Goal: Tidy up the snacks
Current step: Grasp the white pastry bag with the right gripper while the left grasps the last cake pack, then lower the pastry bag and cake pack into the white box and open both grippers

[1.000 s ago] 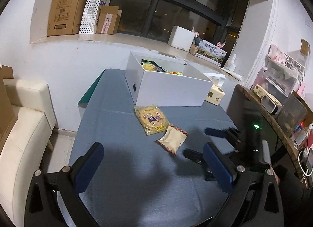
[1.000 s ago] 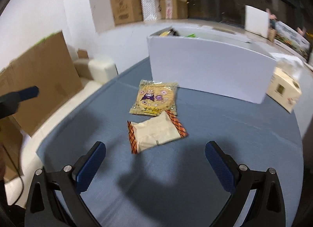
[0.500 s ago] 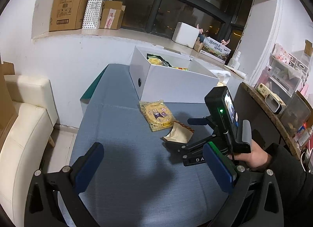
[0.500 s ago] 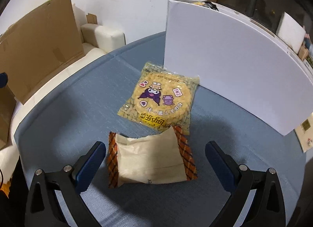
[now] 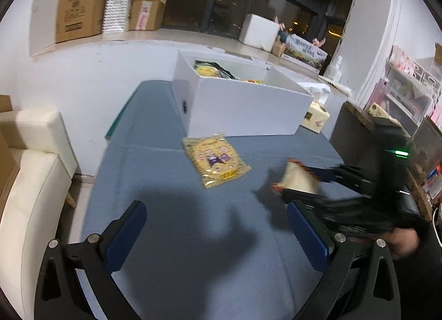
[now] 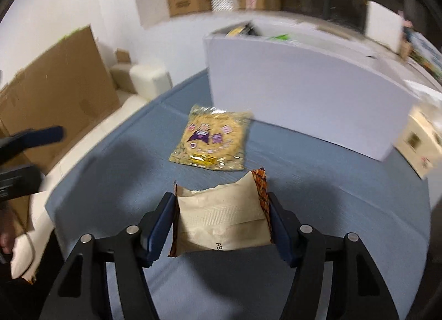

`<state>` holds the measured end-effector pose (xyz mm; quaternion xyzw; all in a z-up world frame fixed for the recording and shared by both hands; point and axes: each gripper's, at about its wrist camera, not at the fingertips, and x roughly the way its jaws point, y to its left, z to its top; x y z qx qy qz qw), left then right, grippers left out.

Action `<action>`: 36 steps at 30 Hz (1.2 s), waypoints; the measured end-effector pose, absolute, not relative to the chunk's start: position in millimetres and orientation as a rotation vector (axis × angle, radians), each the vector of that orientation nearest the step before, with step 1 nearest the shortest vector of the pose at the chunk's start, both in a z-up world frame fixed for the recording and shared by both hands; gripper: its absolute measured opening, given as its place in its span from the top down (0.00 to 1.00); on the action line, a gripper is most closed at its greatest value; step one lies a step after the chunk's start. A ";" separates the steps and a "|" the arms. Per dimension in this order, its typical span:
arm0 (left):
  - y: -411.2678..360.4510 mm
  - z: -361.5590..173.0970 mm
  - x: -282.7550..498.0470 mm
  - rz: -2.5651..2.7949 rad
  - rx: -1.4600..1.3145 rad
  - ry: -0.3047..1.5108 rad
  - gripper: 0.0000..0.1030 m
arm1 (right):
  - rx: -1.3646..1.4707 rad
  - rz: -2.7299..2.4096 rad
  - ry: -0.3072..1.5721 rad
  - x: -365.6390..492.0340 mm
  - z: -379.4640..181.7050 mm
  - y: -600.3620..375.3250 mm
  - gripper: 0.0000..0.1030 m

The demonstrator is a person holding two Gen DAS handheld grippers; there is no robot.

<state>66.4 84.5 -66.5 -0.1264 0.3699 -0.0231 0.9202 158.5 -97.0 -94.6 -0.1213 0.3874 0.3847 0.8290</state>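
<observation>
A beige snack packet (image 6: 221,217) with orange striped ends sits between the pads of my right gripper (image 6: 221,204). The jaws are closing and both pads press its sides. In the left wrist view the same packet (image 5: 298,179) hangs blurred, just off the blue tablecloth, in the right gripper (image 5: 306,184). A yellow snack packet (image 6: 212,140) with purple cartoon print lies flat in front of the white box (image 6: 304,93). My left gripper (image 5: 215,215) stands open over bare cloth with nothing between its fingers, short of the yellow packet (image 5: 215,161). The white box (image 5: 243,110) holds several snacks.
A tissue box (image 5: 315,118) stands right of the white box. A cream sofa (image 5: 27,168) and flat cardboard (image 6: 55,90) lie off the table's left edge. Cartons line the window ledge (image 5: 83,2). A dark cabinet (image 5: 359,132) stands at the right.
My right gripper has closed on the beige packet and drawn it back from the yellow packet, off the cloth. The left gripper has moved a little forward and down.
</observation>
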 end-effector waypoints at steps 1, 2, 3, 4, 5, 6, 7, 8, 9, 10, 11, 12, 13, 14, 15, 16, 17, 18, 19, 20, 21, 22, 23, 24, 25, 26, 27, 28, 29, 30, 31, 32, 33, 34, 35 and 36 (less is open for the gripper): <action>80.7 -69.2 75.6 -0.050 -0.255 0.768 0.00 | -0.215 0.800 0.818 154.3 -89.4 -111.9 0.33; 76.0 -73.0 87.9 -0.056 -0.252 0.781 0.00 | -0.183 0.787 0.818 153.3 -85.6 -124.6 0.33; 71.1 -76.6 100.9 -0.056 -0.248 0.789 0.00 | -0.152 0.770 0.817 150.4 -82.9 -136.4 0.33; 67.3 -79.7 112.4 -0.049 -0.245 0.795 0.00 | -0.135 0.745 0.808 146.8 -81.0 -147.1 0.33; 64.5 -83.6 124.6 -0.041 -0.249 0.804 0.00 | -0.121 0.725 0.802 144.0 -80.4 -154.6 0.33; 63.4 -86.7 132.4 -0.030 -0.254 0.810 0.00 | -0.102 0.708 0.803 141.1 -80.7 -162.0 0.33; 61.8 -90.9 144.0 -0.011 -0.265 0.817 0.00 | -0.073 0.686 0.807 138.3 -81.4 -173.2 0.33; 59.5 -96.1 156.7 0.009 -0.283 0.827 0.00 | -0.051 0.668 0.812 136.9 -83.7 -178.6 0.33; 57.6 -101.9 168.8 0.035 -0.301 0.844 0.00 | -0.029 0.656 0.818 135.7 -85.6 -185.6 0.33; 56.5 -105.5 175.1 0.056 -0.311 0.853 0.00 | -0.009 0.652 0.824 134.8 -87.8 -191.5 0.33; 53.3 -110.4 185.6 0.090 -0.318 0.858 0.00 | 0.014 0.651 0.831 134.8 -90.2 -196.8 0.33; 51.8 -112.6 190.6 0.100 -0.316 0.859 0.00 | 0.027 0.651 0.836 135.1 -92.2 -200.6 0.33; 48.2 -115.6 197.1 0.118 -0.308 0.865 0.00 | 0.028 0.646 0.838 135.6 -94.7 -201.8 0.33; 44.4 -119.8 204.3 0.144 -0.290 0.877 0.00 | 0.028 0.638 0.841 136.2 -96.6 -203.2 0.33; 42.2 -123.2 209.1 0.162 -0.277 0.889 0.00 | 0.033 0.639 0.845 137.2 -98.0 -203.7 0.33; 40.9 -127.1 213.5 0.178 -0.267 0.900 0.00 | 0.041 0.646 0.848 137.8 -98.3 -205.4 0.33; 40.2 -131.8 217.4 0.196 -0.258 0.909 0.00 | 0.043 0.648 0.847 138.1 -99.0 -204.2 0.33; 40.3 -133.9 219.3 0.208 -0.253 0.915 0.00 | 0.044 0.648 0.844 137.8 -98.7 -205.9 0.33; 40.1 -137.5 221.9 0.220 -0.243 0.926 0.01 | 0.043 0.649 0.840 137.5 -97.8 -206.0 0.33; 41.0 -141.5 225.3 0.222 -0.236 0.939 0.03 | 0.045 0.652 0.838 136.6 -97.3 -207.2 0.33; 40.6 -143.7 226.5 0.216 -0.225 0.943 0.12 | 0.045 0.655 0.835 135.0 -97.3 -207.3 0.33; 40.0 -143.4 226.6 0.211 -0.214 0.936 0.21 | 0.041 0.658 0.833 134.4 -96.9 -206.0 0.33; 39.4 -141.8 224.6 0.198 -0.196 0.921 0.22 | 0.036 0.659 0.833 136.3 -98.0 -204.0 0.33; 40.4 -141.1 222.3 0.180 -0.202 0.917 0.25 | 0.032 0.664 0.834 135.6 -97.9 -202.8 0.33; 41.7 -140.0 219.9 0.170 -0.212 0.909 0.26 | 0.030 0.670 0.834 135.4 -98.0 -202.6 0.33; 44.9 -136.9 212.0 0.143 -0.235 0.886 0.26 | 0.029 0.672 0.830 134.2 -96.9 -202.2 0.33; 47.8 -134.2 205.5 0.133 -0.240 0.872 0.26 | 0.025 0.673 0.826 133.2 -95.8 -201.9 0.33; 50.3 -132.1 200.0 0.133 -0.242 0.863 0.26 | 0.024 0.672 0.822 132.0 -94.8 -201.9 0.33; 53.9 -127.4 189.8 0.120 -0.254 0.843 0.26 | 0.026 0.673 0.816 131.0 -93.2 -202.4 0.33; 57.5 -121.4 178.7 0.098 -0.270 0.819 0.27 | 0.030 0.675 0.813 130.6 -91.9 -202.8 0.33; 59.5 -117.6 172.0 0.089 -0.276 0.805 0.27 | 0.035 0.673 0.807 130.5 -90.3 -203.2 0.33; 61.9 -109.1 161.9 0.072 -0.279 0.780 0.27 | 0.039 0.672 0.803 130.1 -89.1 -203.3 0.33; 63.2 -98.8 153.2 0.053 -0.278 0.754 0.27 | 0.046 0.674 0.803 130.8 -88.5 -203.2 0.33; 66.3 -87.8 148.7 0.036 -0.276 0.732 0.27 | 0.054 0.677 0.801 132.0 -87.4 -202.9 0.33; 65.7 -76.5 143.4 0.022 -0.267 0.706 0.27 | 0.062 0.677 0.796 133.4 -86.0 -202.6 0.33; 65.1 -64.4 138.0 0.006 -0.253 0.676 0.27 | 0.069 0.677 0.792 136.0 -83.9 -201.7 0.33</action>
